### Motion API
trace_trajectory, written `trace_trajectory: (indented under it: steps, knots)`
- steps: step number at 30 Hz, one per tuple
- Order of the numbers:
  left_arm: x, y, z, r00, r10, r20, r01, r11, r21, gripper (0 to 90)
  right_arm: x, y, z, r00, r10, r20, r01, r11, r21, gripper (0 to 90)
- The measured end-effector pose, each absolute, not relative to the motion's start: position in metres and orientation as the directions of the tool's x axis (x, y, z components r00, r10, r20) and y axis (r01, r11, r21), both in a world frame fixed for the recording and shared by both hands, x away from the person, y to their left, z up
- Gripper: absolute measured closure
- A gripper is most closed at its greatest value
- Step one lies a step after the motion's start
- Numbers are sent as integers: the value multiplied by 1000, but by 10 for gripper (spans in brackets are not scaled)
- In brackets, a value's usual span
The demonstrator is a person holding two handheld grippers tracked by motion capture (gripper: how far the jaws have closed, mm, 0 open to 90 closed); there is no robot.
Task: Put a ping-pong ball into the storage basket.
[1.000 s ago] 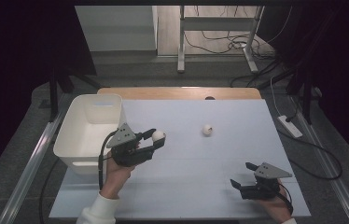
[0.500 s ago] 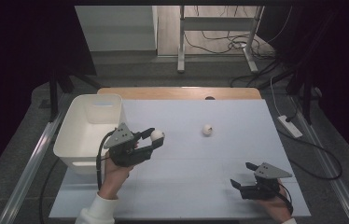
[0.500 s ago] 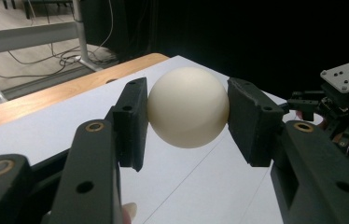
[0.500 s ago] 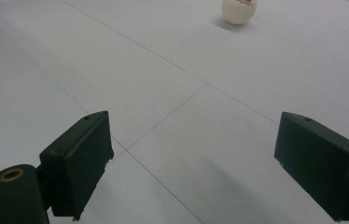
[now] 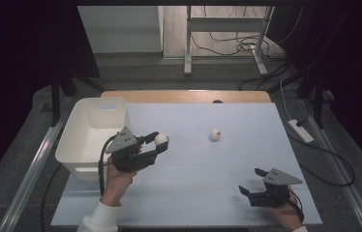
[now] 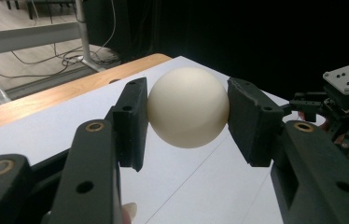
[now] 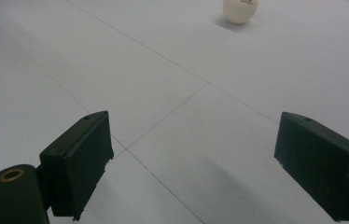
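Observation:
My left gripper [image 5: 159,141] is shut on a white ball [image 5: 161,139], held above the white table just right of the white bin [image 5: 80,145]. In the left gripper view the ball [image 6: 188,107] sits squeezed between the two black pads [image 6: 133,121]. A second white ball [image 5: 215,134] lies loose on the table toward the middle back, and shows far ahead in the right gripper view as well [image 7: 240,10]. My right gripper [image 5: 249,186] rests low near the table's front right corner, its jaws wide apart with nothing between them [image 7: 191,163].
The white bin stands at the table's left side, its inside looking bare. A wooden strip [image 5: 184,95] runs along the far edge. A white power strip [image 5: 301,130] and cables lie on the floor to the right. The other gripper [image 6: 345,102] shows at the right of the left gripper view.

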State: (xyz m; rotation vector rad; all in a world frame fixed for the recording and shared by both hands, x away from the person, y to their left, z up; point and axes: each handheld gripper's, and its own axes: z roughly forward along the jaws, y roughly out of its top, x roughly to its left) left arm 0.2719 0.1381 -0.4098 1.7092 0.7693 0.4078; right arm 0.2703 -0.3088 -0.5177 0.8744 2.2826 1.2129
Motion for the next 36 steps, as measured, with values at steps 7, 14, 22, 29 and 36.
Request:
trace_trajectory:
  steps: [7,14,22,29,36]
  knots:
    - [271,140,-408,720,683,-123,275,-119,954,505,270,-309,-518,-718,693,-64,335,426,840,111]
    - [271,141,-408,720,684,-121,274,-120,954,505,270,-309,-518,-718,693,-66,335,427,840,111]
    - [271,141,-408,719,684,-120,273,-121,954,505,270,-309,-518,-718,693,-67,336,429,839,111]
    - [271,142,-408,716,687,-123,275,-115,955,505,271,-308,-518,-717,693,-71,336,434,836,112]
    - [272,143,-409,711,692,-124,281,-118,952,505,271,-308,-519,-718,692,-76,334,439,834,112]
